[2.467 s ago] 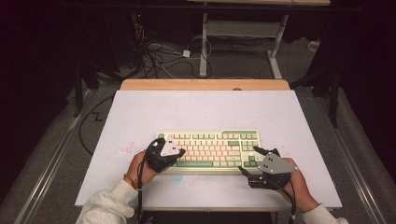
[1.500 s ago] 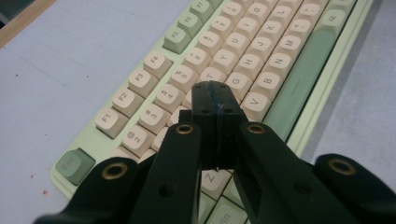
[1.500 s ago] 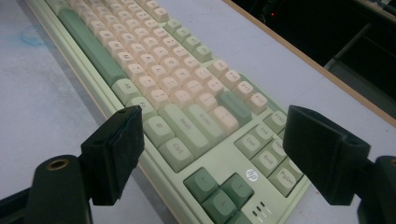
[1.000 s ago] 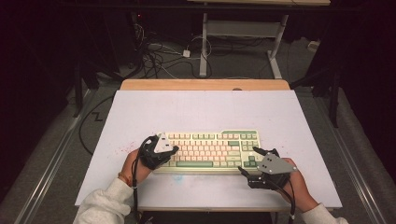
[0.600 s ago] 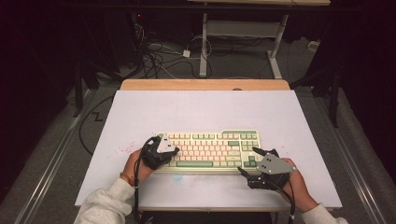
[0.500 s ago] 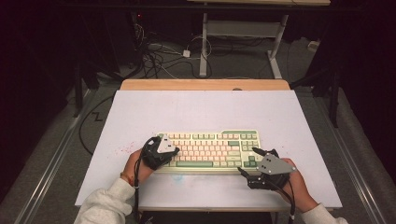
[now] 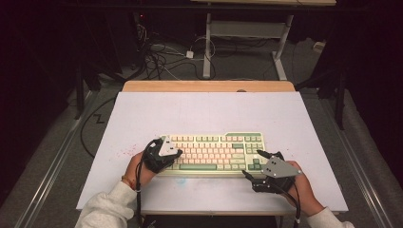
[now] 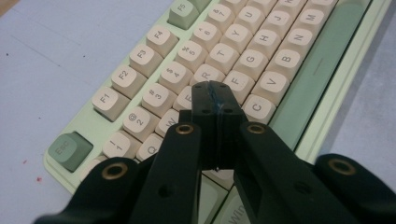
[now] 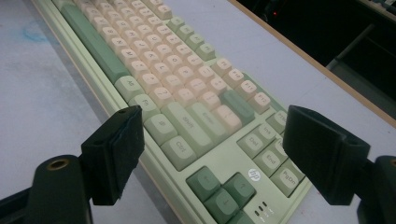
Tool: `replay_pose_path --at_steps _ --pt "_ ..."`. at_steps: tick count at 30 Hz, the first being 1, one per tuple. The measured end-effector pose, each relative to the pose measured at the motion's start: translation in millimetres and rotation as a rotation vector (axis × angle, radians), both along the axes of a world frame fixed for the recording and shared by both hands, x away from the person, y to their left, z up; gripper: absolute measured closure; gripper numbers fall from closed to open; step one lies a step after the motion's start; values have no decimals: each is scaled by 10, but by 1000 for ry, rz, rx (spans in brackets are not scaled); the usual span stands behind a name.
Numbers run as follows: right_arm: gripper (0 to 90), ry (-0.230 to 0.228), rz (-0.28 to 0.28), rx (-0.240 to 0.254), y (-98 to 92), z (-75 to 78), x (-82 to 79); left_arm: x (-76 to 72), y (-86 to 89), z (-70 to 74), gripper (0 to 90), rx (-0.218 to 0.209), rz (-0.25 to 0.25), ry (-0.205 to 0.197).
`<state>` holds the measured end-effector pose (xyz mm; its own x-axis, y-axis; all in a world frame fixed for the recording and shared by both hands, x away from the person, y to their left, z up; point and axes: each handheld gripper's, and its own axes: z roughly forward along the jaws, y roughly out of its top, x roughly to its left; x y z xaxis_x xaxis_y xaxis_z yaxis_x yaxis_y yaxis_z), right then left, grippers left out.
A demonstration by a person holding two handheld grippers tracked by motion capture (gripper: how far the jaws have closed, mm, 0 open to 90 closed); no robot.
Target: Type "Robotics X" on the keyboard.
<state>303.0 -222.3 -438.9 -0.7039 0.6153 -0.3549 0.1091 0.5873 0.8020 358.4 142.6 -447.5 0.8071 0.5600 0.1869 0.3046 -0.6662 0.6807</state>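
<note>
My left tool is pressed together over the keyboard on the surface, my right tool stands apart, so I may hit two keys.

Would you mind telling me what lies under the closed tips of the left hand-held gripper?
The left hand-held gripper, jaws shut, sits over the keyboard near the E, D and C keys. Its black jaws hide the key directly beneath, so contact cannot be told.

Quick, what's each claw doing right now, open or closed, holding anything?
Left claw: closed, empty, tips over the keyboard keys.
Right claw: open, empty, by the keyboard's right end.
</note>
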Motion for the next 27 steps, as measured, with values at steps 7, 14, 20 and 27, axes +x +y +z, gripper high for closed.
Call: replay_pose_path --at_steps 7,14,20,27 --pt "214 -3 -1 -1 -4 5 -3 -21 31 52 876 -14 4 -15" --pt "213 -5 -2 4 -13 15 -4 -42 51 94 877 -24 3 -27" --pt "214 -9 -4 7 -22 28 -3 -62 61 128 876 -33 -1 -33" --pt "214 -9 -2 6 -16 28 -6 -87 58 153 877 -39 -4 -40"
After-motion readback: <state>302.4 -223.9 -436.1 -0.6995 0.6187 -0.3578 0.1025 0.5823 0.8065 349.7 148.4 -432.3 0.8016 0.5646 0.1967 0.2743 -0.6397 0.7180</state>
